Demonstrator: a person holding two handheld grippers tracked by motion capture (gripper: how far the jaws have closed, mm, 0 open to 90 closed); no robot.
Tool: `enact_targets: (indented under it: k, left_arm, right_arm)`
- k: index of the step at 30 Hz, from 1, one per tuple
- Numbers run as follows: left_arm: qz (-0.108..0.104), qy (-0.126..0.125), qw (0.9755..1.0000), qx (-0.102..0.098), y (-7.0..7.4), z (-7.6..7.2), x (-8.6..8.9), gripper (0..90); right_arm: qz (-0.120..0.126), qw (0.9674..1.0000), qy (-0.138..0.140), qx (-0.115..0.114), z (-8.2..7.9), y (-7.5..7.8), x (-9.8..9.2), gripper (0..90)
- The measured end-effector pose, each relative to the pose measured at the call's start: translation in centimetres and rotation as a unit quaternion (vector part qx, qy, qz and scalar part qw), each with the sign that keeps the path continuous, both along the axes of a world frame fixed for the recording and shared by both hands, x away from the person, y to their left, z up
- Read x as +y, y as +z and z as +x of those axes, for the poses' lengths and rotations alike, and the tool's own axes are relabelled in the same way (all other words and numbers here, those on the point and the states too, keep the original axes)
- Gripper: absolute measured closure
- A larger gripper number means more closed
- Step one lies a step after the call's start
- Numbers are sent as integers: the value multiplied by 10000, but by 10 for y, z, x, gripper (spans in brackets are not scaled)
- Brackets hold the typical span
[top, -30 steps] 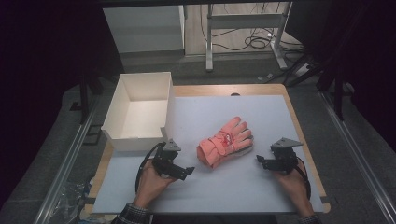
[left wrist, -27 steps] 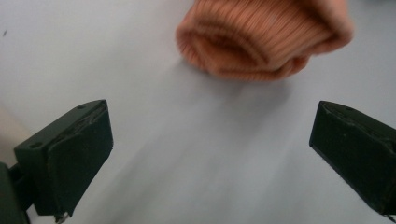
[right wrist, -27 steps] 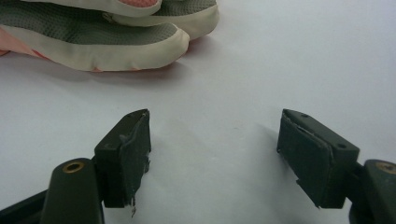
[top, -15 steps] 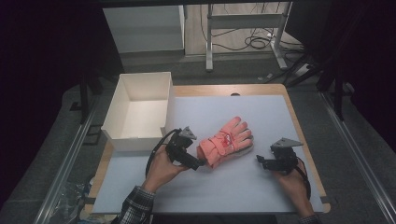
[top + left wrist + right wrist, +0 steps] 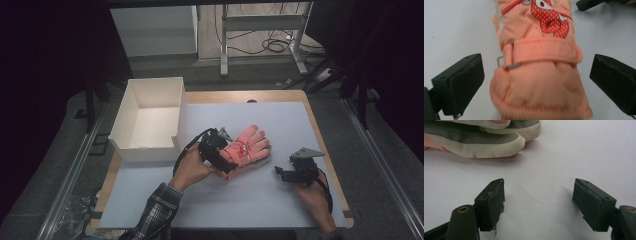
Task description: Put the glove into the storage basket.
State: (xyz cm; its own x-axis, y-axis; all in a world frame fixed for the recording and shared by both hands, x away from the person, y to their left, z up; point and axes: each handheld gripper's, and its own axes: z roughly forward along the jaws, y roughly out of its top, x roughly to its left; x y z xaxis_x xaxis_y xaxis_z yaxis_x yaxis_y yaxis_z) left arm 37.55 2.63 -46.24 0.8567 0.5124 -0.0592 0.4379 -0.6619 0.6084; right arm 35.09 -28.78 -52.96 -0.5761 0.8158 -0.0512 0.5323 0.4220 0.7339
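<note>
Item one: salmon-pink glove [image 5: 245, 149], lying flat at the centre of the high view on the white surface [image 5: 280, 205], fingers toward the upper right of the frame, cuff toward the lower left. In the left gripper view the glove [image 5: 541, 75] shows a wrist strap with a metal buckle and a red dotted cartoon patch (partly cut off at the top edge).

Item two: your left tool [image 5: 226, 162], at the glove's cuff. Its jaws stand wide apart, one on each side of the cuff, with a gap on both sides; nothing is gripped.

Item three: your right tool [image 5: 278, 171], right of centre in the high view, near the glove but apart from it. Jaws spread wide over bare surface, holding nothing.

Item four: white box [image 5: 150, 120], open-topped, upper left of centre.
</note>
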Motion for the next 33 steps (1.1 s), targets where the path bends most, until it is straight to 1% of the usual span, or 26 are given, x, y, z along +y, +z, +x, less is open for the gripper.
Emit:
enact_targets:
  k: [1,2,4,5,6,7,8,9,11,13,14,16,17,18,19,20,21,22,24,25,26,27,30,31,32,33]
  left_arm:
    - [71,-55,10000,26,-3,4,-6,0]
    - [71,-55,10000,26,-3,4,-6,0]
    - [111,-102,9999,53,-6,7,-13,0]
    - [141,-139,9997,110,-10,11,-19,0]
    - [141,-139,9997,110,-10,11,-19,0]
    - [294,-150,9994,127,-14,14,-24,0]
    - [294,-150,9994,127,-14,14,-24,0]
    - [385,-178,9990,165,-19,17,-29,0]
    - [455,-190,9986,215,-24,20,-34,3]
    - [611,-199,9977,211,-30,22,-38,19]
    - [611,-199,9977,211,-30,22,-38,23]
    - [641,-221,9975,209,-34,23,-40,33]
    - [661,-226,9974,202,-36,24,-41,54]
    - [704,-241,9971,186,-38,24,-42,54]
    - [797,-265,9963,168,-41,24,-45,78]
    - [797,-265,9963,168,-41,24,-45,92]
    - [879,-291,9956,139,-44,23,-47,102]
    - [879,-291,9956,139,-44,23,-47,111]
    - [988,-223,9947,184,-45,22,-50,128]
    - [1051,-227,9940,182,-45,21,-51,140]
    - [1051,-227,9940,182,-45,21,-51,156]
    - [1122,-246,9932,199,-44,20,-54,181]
    - [1122,-261,9930,248,-43,19,-54,283]
    - [1091,-287,9932,286,-42,19,-54,283]
    - [1071,-299,9934,289,-41,18,-53,327]
    - [982,-273,9942,336,-40,18,-51,395]
  right_arm:
    - [3,10000,3,2,0,0,0,260]
    - [3,10000,3,2,0,0,0,260]
    - [2,10000,1,2,0,0,0,260]
    - [2,10000,1,1,0,0,0,260]
    - [2,10000,1,1,0,0,0,260]
    - [2,10000,1,1,0,0,0,259]
    - [2,10000,1,1,0,0,0,259]
    - [1,10000,2,0,0,0,0,259]
    - [2,10000,2,0,0,0,0,259]
    - [2,10000,2,1,0,0,0,259]
    - [2,10000,2,1,0,0,0,259]
    - [-1,10000,7,-9,0,0,0,258]
    - [2,10000,1,2,0,0,0,258]
    - [2,10000,1,2,0,0,0,258]
    - [4,10000,-1,6,0,0,0,259]
    - [1,10000,3,1,0,0,0,259]
    - [2,10000,3,4,0,0,0,258]
    - [1,10000,0,4,0,0,0,259]
    - [3,10000,2,7,0,0,0,258]
    - [3,10000,1,7,0,0,0,258]
    - [3,10000,1,7,0,0,0,258]
    - [3,10000,2,7,0,0,0,258]
    - [1,10000,4,7,0,0,0,258]
    - [1,10000,3,7,0,0,0,258]
    - [1,10000,3,9,0,0,0,258]
    - [2,10000,3,10,0,0,0,258]
